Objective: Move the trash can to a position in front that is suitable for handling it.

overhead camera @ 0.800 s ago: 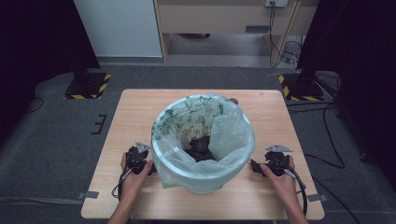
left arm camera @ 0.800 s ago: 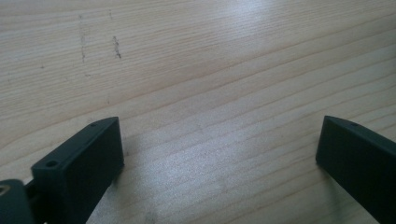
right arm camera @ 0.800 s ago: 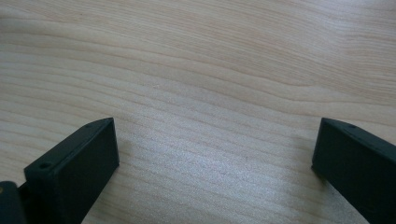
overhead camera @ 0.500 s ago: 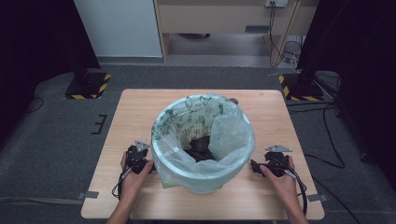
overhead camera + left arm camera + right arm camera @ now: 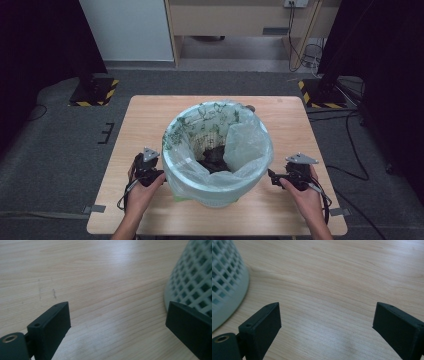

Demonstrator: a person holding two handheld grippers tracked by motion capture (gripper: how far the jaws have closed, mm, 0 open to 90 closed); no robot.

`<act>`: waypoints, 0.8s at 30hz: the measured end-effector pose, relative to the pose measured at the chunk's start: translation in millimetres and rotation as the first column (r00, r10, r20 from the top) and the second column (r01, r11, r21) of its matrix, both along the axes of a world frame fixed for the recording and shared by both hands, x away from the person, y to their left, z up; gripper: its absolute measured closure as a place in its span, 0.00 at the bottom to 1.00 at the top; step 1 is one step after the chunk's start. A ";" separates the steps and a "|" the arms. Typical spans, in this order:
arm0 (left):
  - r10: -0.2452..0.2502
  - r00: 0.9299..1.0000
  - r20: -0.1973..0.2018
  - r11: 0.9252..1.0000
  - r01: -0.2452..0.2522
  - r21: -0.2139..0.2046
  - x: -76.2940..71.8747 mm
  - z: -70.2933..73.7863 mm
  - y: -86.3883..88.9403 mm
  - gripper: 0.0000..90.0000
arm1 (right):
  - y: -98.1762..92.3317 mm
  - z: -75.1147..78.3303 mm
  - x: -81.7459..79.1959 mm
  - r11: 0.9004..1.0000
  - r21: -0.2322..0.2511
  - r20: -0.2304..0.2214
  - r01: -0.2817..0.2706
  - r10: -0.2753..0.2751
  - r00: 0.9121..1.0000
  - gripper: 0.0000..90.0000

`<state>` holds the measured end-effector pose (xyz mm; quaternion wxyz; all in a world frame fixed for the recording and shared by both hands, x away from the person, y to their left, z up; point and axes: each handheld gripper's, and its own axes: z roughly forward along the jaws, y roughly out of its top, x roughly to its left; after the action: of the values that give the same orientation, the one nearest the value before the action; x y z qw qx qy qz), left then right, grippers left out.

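A lined bin (image 5: 218, 150) stands on the table (image 5: 150, 120). The left gripper (image 5: 148, 171) and right gripper (image 5: 287, 178) flank it, jaws apart, gripping nothing.

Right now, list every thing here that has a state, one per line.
Left gripper: open, holding nothing, beside the bin.
Right gripper: open, holding nothing, beside the bin.
Bin: upright on the table, lattice wall.
Bag liner: mouth open, folded over the bin's rim.
Dark waste: lying at the bottom of the liner.
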<state>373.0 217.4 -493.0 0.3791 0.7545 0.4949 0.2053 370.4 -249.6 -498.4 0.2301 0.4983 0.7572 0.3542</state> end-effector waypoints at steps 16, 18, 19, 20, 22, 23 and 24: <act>-0.054 0.998 0.015 0.998 0.054 -0.011 -12.5 9.0 -24.4 0.09 | 23.8 7.5 -10.3 0.987 0.069 -0.013 -0.147 0.148 0.989 0.10; -0.054 0.998 0.015 0.999 0.054 -0.007 -13.1 9.3 -27.1 0.09 | 28.4 8.3 -11.8 0.983 0.085 -0.016 -0.163 0.165 0.986 0.10; -0.053 0.998 0.019 0.999 0.053 -0.008 -13.2 9.2 -28.6 0.09 | 30.0 8.7 -12.3 0.981 0.090 -0.015 -0.170 0.172 0.985 0.10; -0.058 0.998 0.017 0.998 0.058 -0.004 -13.4 9.4 -29.5 0.09 | 31.8 8.8 -12.9 0.980 0.098 -0.016 -0.173 0.175 0.984 0.10; -0.060 0.998 0.020 0.998 0.060 -0.004 -13.5 9.1 -32.2 0.09 | 35.1 8.7 -13.3 0.976 0.109 -0.015 -0.187 0.190 0.982 0.10; -0.043 0.999 0.025 0.999 0.044 -0.007 -13.8 8.6 -34.4 0.09 | 37.2 8.7 -14.0 0.976 0.113 -0.022 -0.186 0.190 0.982 0.11; -0.040 0.999 0.027 0.999 0.040 0.002 -13.5 8.4 -35.1 0.09 | 38.8 8.1 -13.9 0.979 0.092 -0.015 -0.183 0.185 0.983 0.10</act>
<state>359.5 182.3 -484.6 0.3889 0.7618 0.4744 0.2082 356.5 -210.9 -490.3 0.1647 0.4403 0.7857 0.4021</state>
